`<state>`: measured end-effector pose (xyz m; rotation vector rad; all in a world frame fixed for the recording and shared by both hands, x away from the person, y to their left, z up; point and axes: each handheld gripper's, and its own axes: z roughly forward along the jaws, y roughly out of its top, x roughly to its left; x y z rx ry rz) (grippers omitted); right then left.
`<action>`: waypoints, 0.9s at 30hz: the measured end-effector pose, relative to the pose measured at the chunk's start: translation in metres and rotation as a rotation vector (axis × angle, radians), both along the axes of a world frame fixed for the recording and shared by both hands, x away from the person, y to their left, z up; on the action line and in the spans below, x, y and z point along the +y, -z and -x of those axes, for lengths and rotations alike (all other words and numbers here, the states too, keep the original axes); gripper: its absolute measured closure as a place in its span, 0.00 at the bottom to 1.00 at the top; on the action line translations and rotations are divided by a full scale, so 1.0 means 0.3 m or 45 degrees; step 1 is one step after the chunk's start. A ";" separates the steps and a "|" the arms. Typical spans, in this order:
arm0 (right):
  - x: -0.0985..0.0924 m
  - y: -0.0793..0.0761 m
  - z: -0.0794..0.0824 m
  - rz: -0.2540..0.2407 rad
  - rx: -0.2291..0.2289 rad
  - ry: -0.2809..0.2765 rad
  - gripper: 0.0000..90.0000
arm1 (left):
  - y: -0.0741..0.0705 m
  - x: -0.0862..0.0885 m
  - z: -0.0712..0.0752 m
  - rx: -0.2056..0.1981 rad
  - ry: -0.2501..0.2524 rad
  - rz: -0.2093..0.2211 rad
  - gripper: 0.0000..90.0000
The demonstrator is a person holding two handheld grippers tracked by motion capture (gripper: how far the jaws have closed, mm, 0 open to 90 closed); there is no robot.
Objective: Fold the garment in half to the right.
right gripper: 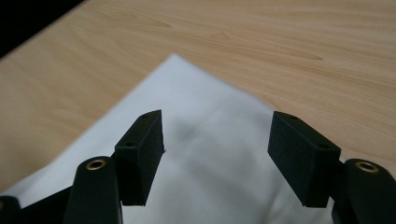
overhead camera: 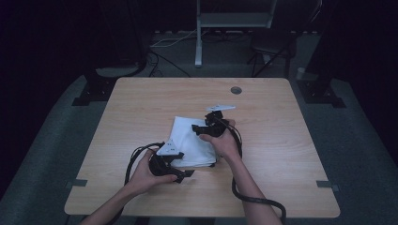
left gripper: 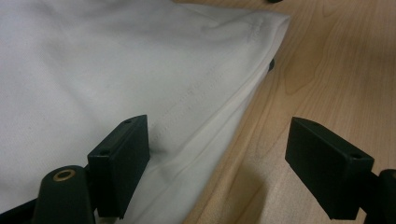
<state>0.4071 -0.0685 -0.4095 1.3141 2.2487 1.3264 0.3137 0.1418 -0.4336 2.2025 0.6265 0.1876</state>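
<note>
Your left claw (overhead camera: pixel 180 174) sits at the table's (overhead camera: pixel 141 103) near edge, about 7 o'clock from the folded cloth (overhead camera: pixel 187 140), held in your left hand (overhead camera: pixel 148 176). Its jaws are spread wide, released, nothing between them. In the left gripper view one jaw rides over the cloth (left gripper: pixel 116 70), the other over bare wood (left gripper: pixel 327 70), straddling the cloth's hemmed edge; whether the jaw touches fabric, cannot tell.

The cloth is white, soft, matte, folded into a flat rough rectangle with stacked layers showing at the edge. It lies near table centre, long axis running from about 7 o'clock to 1 o'clock, one corner pointing toward 11.

Your right claw (overhead camera: pixel 199 129) is at the cloth's 2 o'clock side, in your right hand (overhead camera: pixel 225 140), aimed toward 9 o'clock. Jaws spread apart too, released, empty. In the right gripper view they hover above the cloth (right gripper: pixel 210 140), with a pointed corner ahead on light wood-grain table (right gripper: pixel 280 46).
</note>
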 end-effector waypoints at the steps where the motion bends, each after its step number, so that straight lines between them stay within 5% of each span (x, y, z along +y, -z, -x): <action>1: -0.010 -0.014 0.026 -0.007 -0.002 -0.021 0.39 | 0.000 0.000 0.002 0.000 0.002 0.000 0.24; 5: -0.051 -0.031 0.140 -0.046 0.031 -0.108 0.39 | 0.000 0.012 0.013 -0.007 0.001 0.014 0.24; 10: -0.070 0.021 0.239 -0.111 0.133 -0.245 0.39 | 0.004 0.021 0.025 -0.013 -0.010 0.039 0.24; 13: -0.090 0.065 0.254 -0.143 0.198 -0.248 0.39 | 0.005 0.028 0.034 -0.019 -0.002 0.038 0.24; 17: -0.094 0.083 0.270 -0.104 0.224 -0.253 0.40 | 0.007 0.030 0.032 -0.005 -0.008 0.046 0.24; 23: -0.066 0.082 0.271 0.022 0.172 -0.260 0.43 | 0.012 0.018 0.016 -0.012 -0.024 0.035 0.24; 27: -0.047 0.081 0.240 0.043 0.148 -0.219 0.43 | 0.010 0.009 -0.014 -0.029 -0.043 0.004 0.24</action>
